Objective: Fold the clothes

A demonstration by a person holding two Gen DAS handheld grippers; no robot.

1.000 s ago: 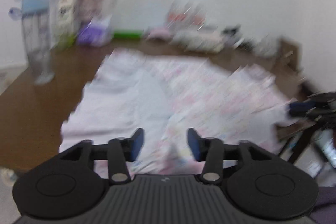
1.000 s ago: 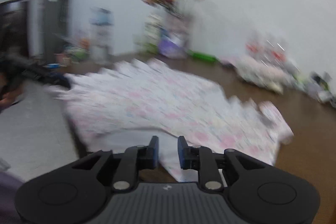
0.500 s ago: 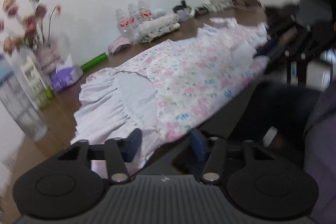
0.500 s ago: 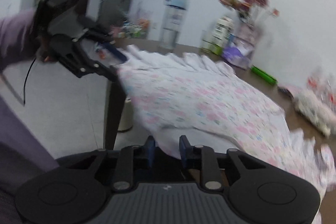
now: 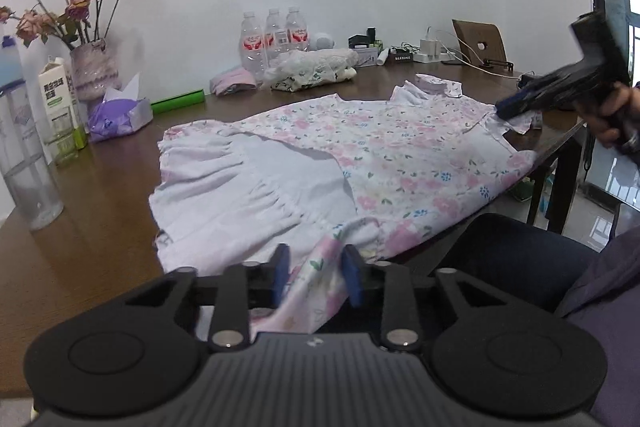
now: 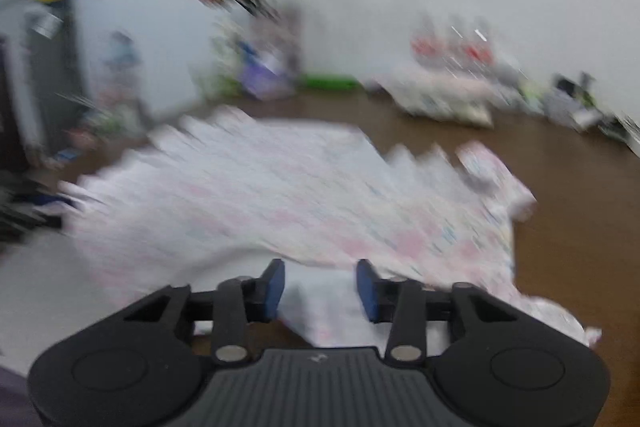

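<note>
A white dress with pink flowers [image 5: 360, 163] lies spread on the brown table [image 5: 80, 227], its pale lining turned up at the skirt end. My left gripper [image 5: 316, 273] is open at the near hem, with a fold of the hem between its blue pads, not pinched. My right gripper [image 6: 320, 287] is open over the dress's shoulder end [image 6: 304, 203] in a blurred view. It also shows in the left wrist view [image 5: 520, 109], at the sleeve by the table's far right edge.
A vase of roses [image 5: 94, 71], a milk carton [image 5: 60, 107], a tall bottle [image 5: 24, 147], a purple tissue pack [image 5: 120, 111] and a green box [image 5: 178, 101] stand at the left. Water bottles [image 5: 276, 39], folded clothes [image 5: 316, 67] and chargers line the back wall.
My right gripper has opened and let go of the dress's shoulder end. My left gripper has closed in on the hem, which now lies between its pads.
</note>
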